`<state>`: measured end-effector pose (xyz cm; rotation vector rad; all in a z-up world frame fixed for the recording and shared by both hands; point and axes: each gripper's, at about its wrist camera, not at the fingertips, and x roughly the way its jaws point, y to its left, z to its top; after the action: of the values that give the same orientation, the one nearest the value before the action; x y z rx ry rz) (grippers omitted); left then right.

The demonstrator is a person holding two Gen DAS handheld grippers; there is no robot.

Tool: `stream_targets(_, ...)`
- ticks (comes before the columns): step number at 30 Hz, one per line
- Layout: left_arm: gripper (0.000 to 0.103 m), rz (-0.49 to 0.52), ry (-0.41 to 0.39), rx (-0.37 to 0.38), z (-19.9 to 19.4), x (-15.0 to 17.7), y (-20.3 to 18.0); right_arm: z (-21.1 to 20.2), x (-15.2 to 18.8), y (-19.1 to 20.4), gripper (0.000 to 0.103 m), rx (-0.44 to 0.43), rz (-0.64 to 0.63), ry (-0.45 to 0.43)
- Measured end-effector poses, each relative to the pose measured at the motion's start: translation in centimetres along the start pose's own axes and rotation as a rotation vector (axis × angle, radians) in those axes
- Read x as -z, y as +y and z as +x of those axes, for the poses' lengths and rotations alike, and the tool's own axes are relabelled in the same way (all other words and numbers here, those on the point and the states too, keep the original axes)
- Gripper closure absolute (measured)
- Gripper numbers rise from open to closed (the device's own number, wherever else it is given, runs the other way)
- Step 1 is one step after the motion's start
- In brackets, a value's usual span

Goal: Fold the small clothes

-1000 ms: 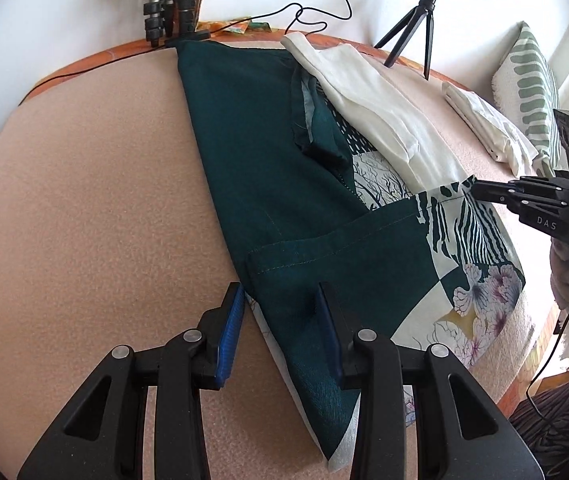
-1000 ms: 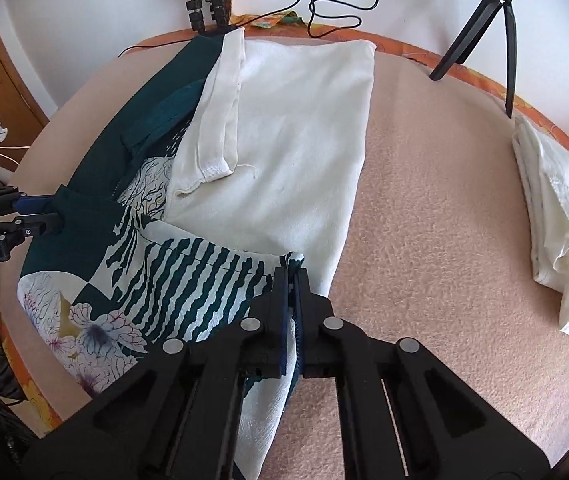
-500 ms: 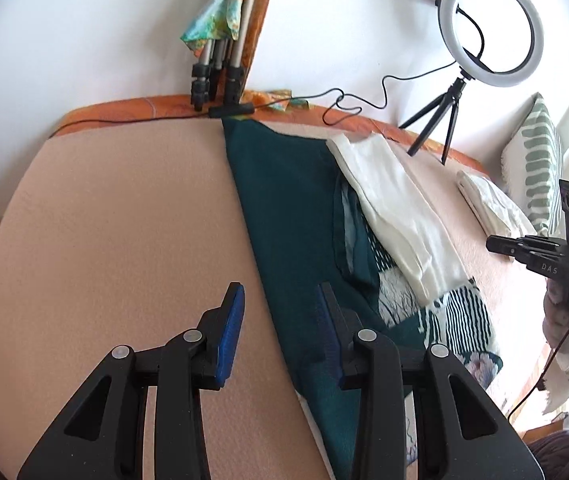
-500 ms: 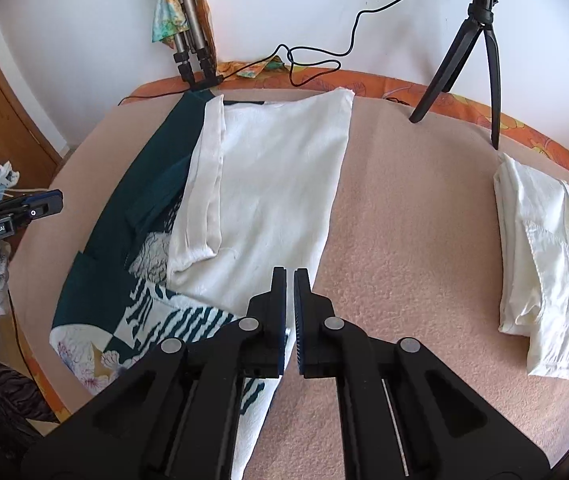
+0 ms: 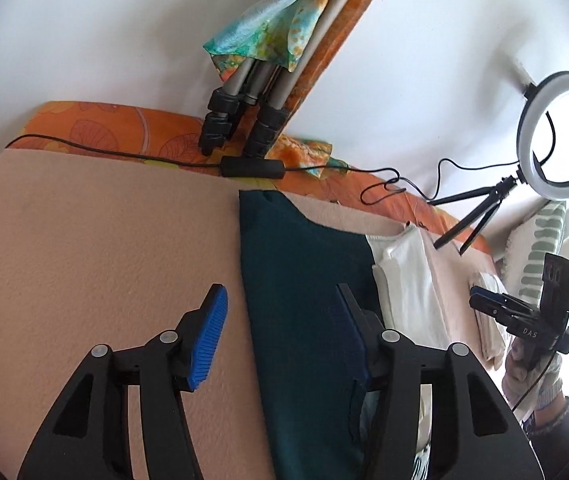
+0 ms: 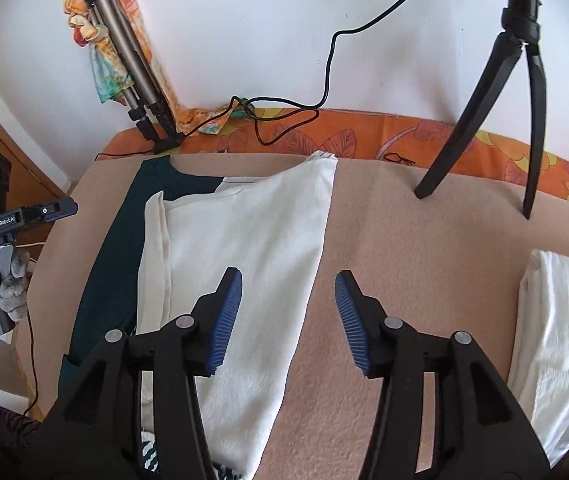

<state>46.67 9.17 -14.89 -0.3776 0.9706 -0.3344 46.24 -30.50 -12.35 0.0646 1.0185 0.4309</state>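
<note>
Left wrist view: my left gripper [image 5: 280, 334] gapes wide, empty, straddling the green garment's [image 5: 304, 280] long edge; right gripper [image 6: 288, 312] equally wide, empty, above the white garment [image 6: 244, 240]. Advice: grip far corners at 12 o'clock, fold evenly.

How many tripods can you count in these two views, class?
2. A folded grey tripod leans against the wall behind the dark green garment, with a scarf tied on it. A black ring-light tripod stands at the right. Others may lie outside the views.
</note>
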Motion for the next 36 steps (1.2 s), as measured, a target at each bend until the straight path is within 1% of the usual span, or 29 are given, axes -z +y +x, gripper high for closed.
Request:
stream_targets(3,0.05,0.011,0.049,0.016,2.7,-1.6,0.2,2.3,-2.0,-1.1,0.052,0.01,0.008,0.001)
stream_targets(4,0.05,0.028,0.057,-0.004,3.4,-2.0,0.2,3.0,-2.6,-1.5,0.052,0.003,0.013,0.003)
stream_targets(5,0.05,0.045,0.048,-0.034,4.0,-2.4,0.2,3.7,-3.2,-1.8,0.052,0.003,0.017,0.004)
stream_targets(7,0.05,0.065,0.042,-0.064,5.1,-3.0,0.3,5.0,-4.1,-2.3,0.052,-0.006,0.022,0.007)
stream_targets(10,0.05,0.045,0.045,-0.047,6.6,-3.7,0.9,6.3,-5.2,-2.6,0.052,-0.012,0.014,0.003)
stream_targets(14,0.05,0.077,0.05,-0.059,8.1,-3.8,0.7,7.7,-6.1,-2.8,0.057,-0.014,-0.002,-0.003)
stream_targets(16,0.05,0.088,0.062,-0.053,8.9,-3.7,0.6,8.3,-6.3,-2.7,0.057,-0.015,-0.012,-0.003)
stream_targets(17,0.05,0.106,0.04,-0.064,8.9,-3.6,0.4,8.6,-6.3,-2.6,0.057,-0.018,-0.019,0.001)
stream_targets(19,0.05,0.132,0.034,-0.079,9.2,-3.6,0.0,9.4,-6.2,-2.5,0.057,-0.003,-0.029,0.018)
stream_targets(21,0.05,0.142,0.027,-0.087,9.4,-3.7,-0.3,9.6,-6.1,-2.2,0.058,0.005,-0.043,0.005)
stream_targets(22,0.058,0.152,0.019,-0.106,9.4,-3.7,-0.4,9.6,-6.2,-2.1,0.064,0.003,-0.043,-0.001)
stream_targets(23,0.066,0.16,0.011,-0.13,9.4,-3.6,-0.6,9.6,-6.3,-2.2,0.077,-0.002,-0.037,0.001)
stream_targets(24,0.081,0.164,0.005,-0.15,9.5,-3.6,-0.6,9.7,-6.4,-2.2,0.082,0.0,-0.028,0.002)
stream_targets(25,0.094,0.156,0.005,-0.155,9.5,-3.6,-0.5,9.8,-6.5,-2.3,0.085,0.004,-0.022,0.005)
stream_targets(26,0.097,0.14,0.006,-0.148,9.6,-3.7,-0.3,9.9,-6.5,-2.2,0.09,0.013,-0.024,0.006)
stream_targets(29,0.101,0.127,-0.015,-0.132,9.3,-3.8,-0.3,9.9,-6.6,-1.6,0.096,0.028,-0.039,0.011)
stream_targets(32,0.101,0.143,-0.042,-0.126,8.3,-3.7,-0.8,9.3,-7.0,-0.7,0.097,0.013,-0.058,-0.001)
stream_targets(36,0.102,0.16,-0.072,-0.1,6.2,-3.6,-1.7,7.0,-7.3,0.2,0.098,-0.022,-0.062,-0.038)
